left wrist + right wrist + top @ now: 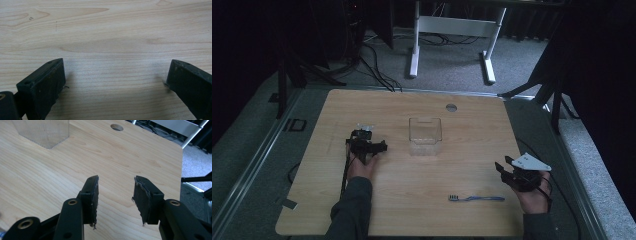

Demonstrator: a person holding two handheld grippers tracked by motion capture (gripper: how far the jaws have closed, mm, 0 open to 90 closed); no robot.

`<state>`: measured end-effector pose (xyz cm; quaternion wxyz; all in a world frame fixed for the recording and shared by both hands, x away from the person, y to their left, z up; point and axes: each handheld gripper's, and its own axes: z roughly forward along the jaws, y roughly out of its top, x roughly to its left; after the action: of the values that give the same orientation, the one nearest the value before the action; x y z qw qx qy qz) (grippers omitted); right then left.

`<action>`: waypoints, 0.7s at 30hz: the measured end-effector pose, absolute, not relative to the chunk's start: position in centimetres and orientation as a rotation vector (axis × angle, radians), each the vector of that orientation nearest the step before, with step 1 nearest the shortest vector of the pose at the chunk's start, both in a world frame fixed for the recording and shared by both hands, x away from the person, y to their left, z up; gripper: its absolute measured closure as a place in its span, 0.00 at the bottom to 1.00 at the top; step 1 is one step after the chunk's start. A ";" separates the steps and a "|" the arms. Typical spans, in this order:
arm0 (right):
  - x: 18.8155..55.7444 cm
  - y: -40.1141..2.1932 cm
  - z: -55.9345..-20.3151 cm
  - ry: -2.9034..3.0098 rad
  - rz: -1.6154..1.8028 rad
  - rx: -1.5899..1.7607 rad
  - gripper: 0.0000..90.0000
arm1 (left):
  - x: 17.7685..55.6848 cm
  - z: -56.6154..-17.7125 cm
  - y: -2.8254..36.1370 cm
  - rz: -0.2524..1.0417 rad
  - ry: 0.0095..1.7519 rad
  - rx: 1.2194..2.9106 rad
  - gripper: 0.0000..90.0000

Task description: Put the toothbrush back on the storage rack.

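Observation:
A clear plastic box stands open-topped near the middle of the wooden table; its corner shows at the top left of the right gripper view. A blue toothbrush lies flat near the front edge, bristles to the left. My left gripper rests left of the box, jaws wide open over bare wood. My right gripper, topped by a grey three-cornered plate, is held at the right side just above and right of the toothbrush, open with nothing between its jaws.
A round cable hole sits near the table's far edge. Beyond the table stand a white desk frame and loose cables on grey carpet. Dark stand legs flank the far corners.

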<state>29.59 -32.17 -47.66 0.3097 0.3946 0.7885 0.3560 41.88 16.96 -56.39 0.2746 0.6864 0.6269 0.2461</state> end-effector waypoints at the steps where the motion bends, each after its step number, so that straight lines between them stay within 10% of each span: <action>1: 29.6 -32.2 -47.5 2.086 0.937 1.037 0.60 | 41.9 -56.4 17.0 0.662 1.685 1.845 0.03; 21: 29.4 -32.2 -46.2 2.150 0.869 0.961 0.64 | 41.9 -56.4 16.9 0.663 1.688 1.842 0.03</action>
<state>29.42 -32.21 -46.23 0.3106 0.3638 0.8142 0.3292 41.87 16.91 -56.40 0.2748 0.6850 0.6281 0.2465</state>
